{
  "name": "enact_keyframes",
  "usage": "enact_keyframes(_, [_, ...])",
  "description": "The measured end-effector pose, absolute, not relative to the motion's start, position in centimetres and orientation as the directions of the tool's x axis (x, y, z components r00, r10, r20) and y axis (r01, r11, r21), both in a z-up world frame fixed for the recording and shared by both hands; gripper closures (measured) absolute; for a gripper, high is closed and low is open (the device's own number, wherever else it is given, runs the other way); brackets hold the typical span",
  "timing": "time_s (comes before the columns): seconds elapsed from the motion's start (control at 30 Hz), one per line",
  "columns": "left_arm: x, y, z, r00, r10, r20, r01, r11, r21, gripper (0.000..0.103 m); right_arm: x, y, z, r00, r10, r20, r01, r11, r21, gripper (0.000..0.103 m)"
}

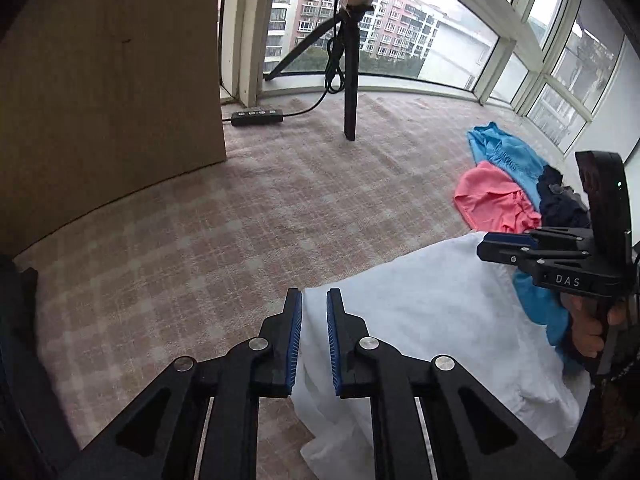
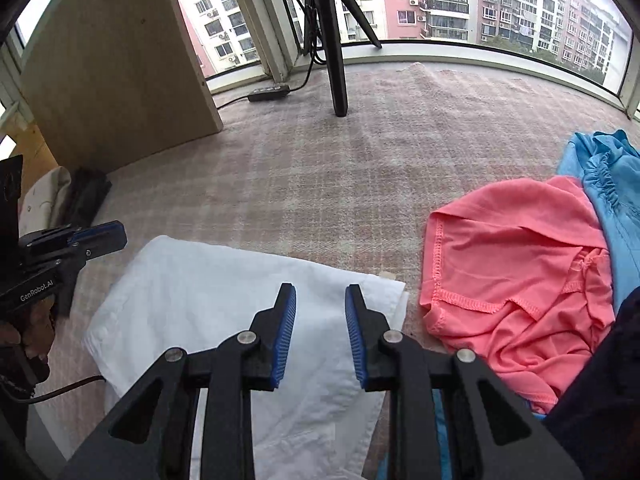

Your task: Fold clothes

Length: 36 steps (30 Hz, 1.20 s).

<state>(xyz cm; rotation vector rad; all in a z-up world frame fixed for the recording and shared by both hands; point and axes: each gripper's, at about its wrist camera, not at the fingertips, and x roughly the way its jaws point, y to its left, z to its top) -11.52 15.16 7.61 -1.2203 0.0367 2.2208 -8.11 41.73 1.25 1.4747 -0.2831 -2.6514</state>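
Observation:
A white garment (image 1: 420, 320) (image 2: 200, 280) lies partly folded on the checked carpet. My left gripper (image 1: 314, 294) is open with a narrow gap and hangs over the garment's left edge; the white cloth shows between its fingers. In the right wrist view the left gripper (image 2: 100, 236) sits at the garment's far left corner. My right gripper (image 2: 320, 292) is open over the garment's right part, near its far right corner. Seen from the left wrist, the right gripper (image 1: 504, 246) is side-on above the cloth's far edge, held by a hand (image 1: 588, 332).
A pink garment (image 2: 512, 264) (image 1: 488, 200), a blue one (image 2: 616, 184) (image 1: 504, 152) and a dark navy one (image 2: 600, 400) (image 1: 560, 204) lie heaped to the right. A tripod (image 1: 350, 92) (image 2: 334, 60), power strip (image 1: 258, 117) and wooden cabinet (image 1: 100, 80) stand by the windows.

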Motion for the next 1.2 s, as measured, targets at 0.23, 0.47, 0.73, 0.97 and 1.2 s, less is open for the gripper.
enact_keyframes(0.23, [-6.1, 16.4, 6.3, -0.325, 0.503, -0.801, -0.579, -0.776, -0.252, 0.087, -4.1, 36.6, 0.6, -0.454, -0.205, -0.867, 0.168, -0.975, 0.143, 0.079])
enact_keyframes(0.47, [-4.7, 12.3, 2.6, -0.331, 0.38, -0.864, -0.423, -0.878, -0.224, 0.088, 1.1, 38.7, -1.4, -0.321, -0.271, -0.908, 0.164, -0.96, 0.228, 0.076])
enact_keyframes(0.73, [-3.5, 8.6, 5.5, -0.401, 0.461, -0.791, -0.251, -0.886, -0.389, 0.063, 0.3, 46.0, 1.9, -0.431, -0.326, -0.841, 0.032, -0.937, 0.347, 0.055])
enact_keyframes(0.97, [-4.7, 10.2, 4.0, -0.361, 0.517, -0.776, -0.149, -0.854, -0.499, 0.047, -4.6, 47.0, -2.3, -0.387, -0.379, -0.84, -0.034, -0.905, 0.424, 0.055])
enact_keyframes(1.2, [-5.6, 13.3, 2.1, -0.331, 0.43, -0.84, -0.129, -0.902, -0.412, 0.045, -4.6, 46.6, -3.2, -0.383, -0.411, -0.827, 0.006, -0.896, 0.443, 0.049])
